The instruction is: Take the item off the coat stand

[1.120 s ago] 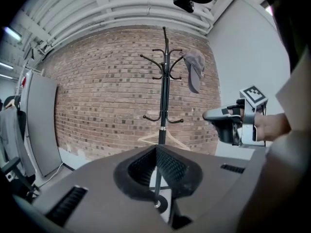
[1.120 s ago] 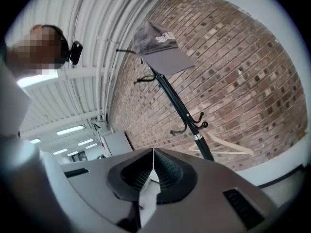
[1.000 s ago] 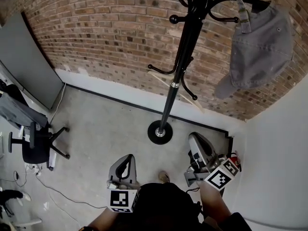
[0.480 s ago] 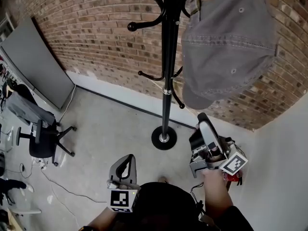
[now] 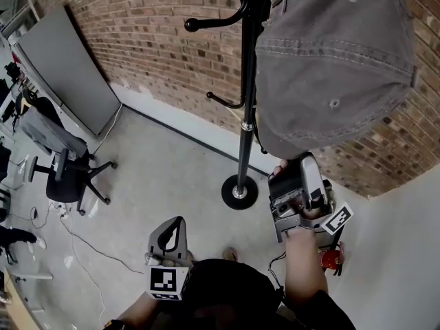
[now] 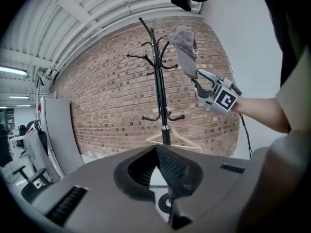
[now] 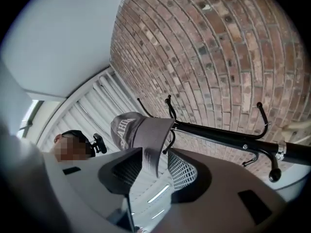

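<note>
A grey cap point(image 5: 330, 60) hangs from an upper hook of the black coat stand point(image 5: 249, 81) against the brick wall. My right gripper point(image 5: 297, 163) is raised to the cap's lower edge. In the right gripper view the cap's brim point(image 7: 154, 144) hangs between the jaws of the right gripper point(image 7: 154, 168), which are opening, and the pads stand clear of it. The left gripper point(image 5: 175, 222) is held low over the floor, shut with nothing in it. The left gripper view shows the cap point(image 6: 184, 50), the stand point(image 6: 159, 91) and the right gripper point(image 6: 199, 76) beyond the left gripper's point(image 6: 156, 149) closed jaws.
The stand's round base point(image 5: 239, 192) sits on the concrete floor near the white wall's corner. A grey panel point(image 5: 69, 67) leans on the brick wall at left, an office chair point(image 5: 62, 177) before it. A wooden hanger point(image 6: 172, 140) hangs low on the stand. A red object point(image 5: 330, 258) lies by my right arm.
The right gripper has risen from waist height up to the cap's brim and its jaws have spread. The cap has come much closer in the head view. The left gripper has barely moved.
</note>
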Action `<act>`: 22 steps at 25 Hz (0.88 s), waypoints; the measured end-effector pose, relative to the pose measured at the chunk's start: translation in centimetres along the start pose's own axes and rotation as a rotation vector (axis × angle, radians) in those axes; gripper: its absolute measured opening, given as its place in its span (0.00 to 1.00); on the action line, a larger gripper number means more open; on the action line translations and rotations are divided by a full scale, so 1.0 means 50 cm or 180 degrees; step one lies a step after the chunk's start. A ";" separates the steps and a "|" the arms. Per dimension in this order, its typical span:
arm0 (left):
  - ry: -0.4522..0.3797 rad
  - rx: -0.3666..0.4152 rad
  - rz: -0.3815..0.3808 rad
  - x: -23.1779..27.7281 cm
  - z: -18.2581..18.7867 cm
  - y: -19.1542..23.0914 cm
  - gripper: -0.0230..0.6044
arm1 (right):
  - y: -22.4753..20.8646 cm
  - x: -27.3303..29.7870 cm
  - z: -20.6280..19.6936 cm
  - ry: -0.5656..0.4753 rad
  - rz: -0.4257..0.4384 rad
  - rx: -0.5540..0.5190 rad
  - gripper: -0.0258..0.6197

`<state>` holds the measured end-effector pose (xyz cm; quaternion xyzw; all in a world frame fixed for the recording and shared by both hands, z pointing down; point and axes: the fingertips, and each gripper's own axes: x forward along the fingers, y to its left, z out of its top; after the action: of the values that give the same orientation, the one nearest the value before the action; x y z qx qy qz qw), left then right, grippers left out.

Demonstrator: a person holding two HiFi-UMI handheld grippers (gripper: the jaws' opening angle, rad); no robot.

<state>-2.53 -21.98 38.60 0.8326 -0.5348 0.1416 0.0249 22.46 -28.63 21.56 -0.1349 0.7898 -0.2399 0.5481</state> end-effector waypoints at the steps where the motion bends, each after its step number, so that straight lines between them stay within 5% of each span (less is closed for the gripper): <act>1: 0.0027 -0.0006 0.0010 -0.002 -0.004 0.001 0.08 | 0.008 0.005 0.000 -0.0006 0.0057 -0.0003 0.27; 22: -0.0071 -0.0120 -0.0045 -0.004 -0.009 -0.011 0.08 | 0.213 0.028 0.024 -0.0002 0.0459 -0.0828 0.09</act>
<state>-2.19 -21.48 39.02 0.8373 -0.5317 0.1221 0.0356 23.59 -20.56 14.48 -0.1479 0.8218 -0.0955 0.5420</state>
